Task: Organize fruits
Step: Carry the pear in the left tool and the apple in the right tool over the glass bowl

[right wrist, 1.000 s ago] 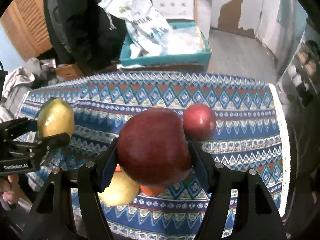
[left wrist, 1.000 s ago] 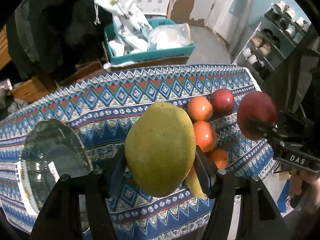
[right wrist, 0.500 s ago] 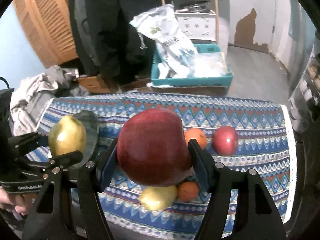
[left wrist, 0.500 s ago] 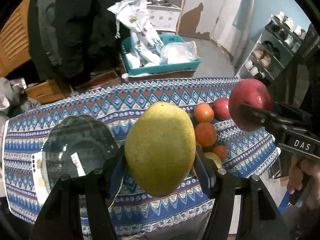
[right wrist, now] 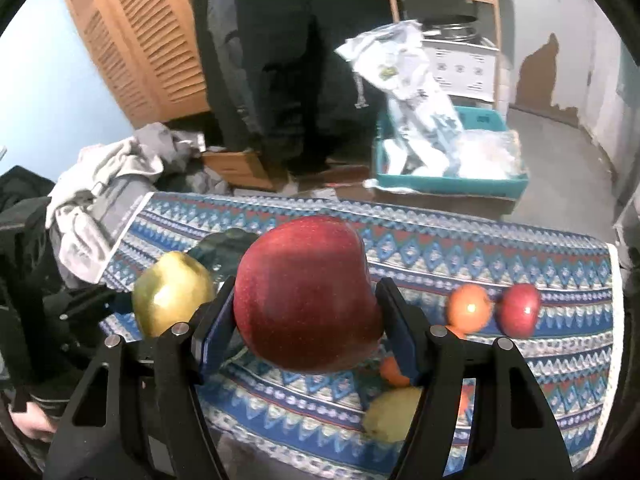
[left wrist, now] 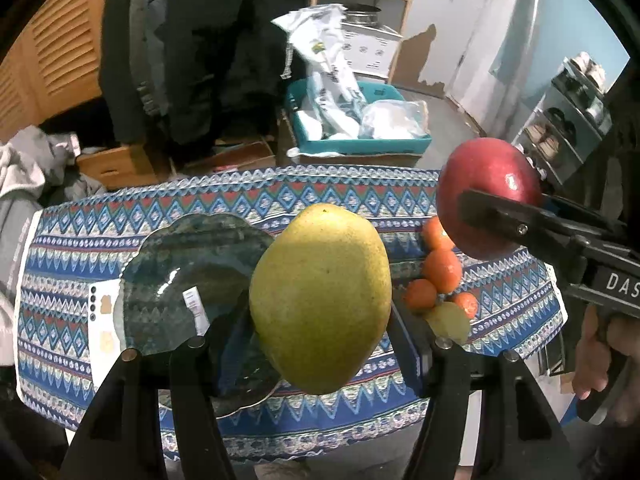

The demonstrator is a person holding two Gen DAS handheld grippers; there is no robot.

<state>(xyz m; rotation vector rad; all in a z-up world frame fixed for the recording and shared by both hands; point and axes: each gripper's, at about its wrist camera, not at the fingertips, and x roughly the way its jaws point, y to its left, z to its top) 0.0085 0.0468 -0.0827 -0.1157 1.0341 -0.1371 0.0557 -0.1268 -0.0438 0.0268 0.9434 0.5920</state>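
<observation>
Mango (left wrist: 322, 300) pinched in left claw (left wrist: 320, 344); red apple (right wrist: 306, 296) pinched in right claw (right wrist: 306, 336), lettered "DAS".

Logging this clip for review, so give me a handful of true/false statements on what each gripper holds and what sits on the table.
1. The left gripper is shut on a yellow-green mango. True.
2. The right gripper is open with nothing between its fingers. False: it is shut on a large red apple.
3. The glass plate already holds two oranges. False: no fruit lies on it.
4. A second red apple sits on the tablecloth beside an orange. True.
5. Both held fruits are resting on the tablecloth. False: both are held up off it.
</observation>
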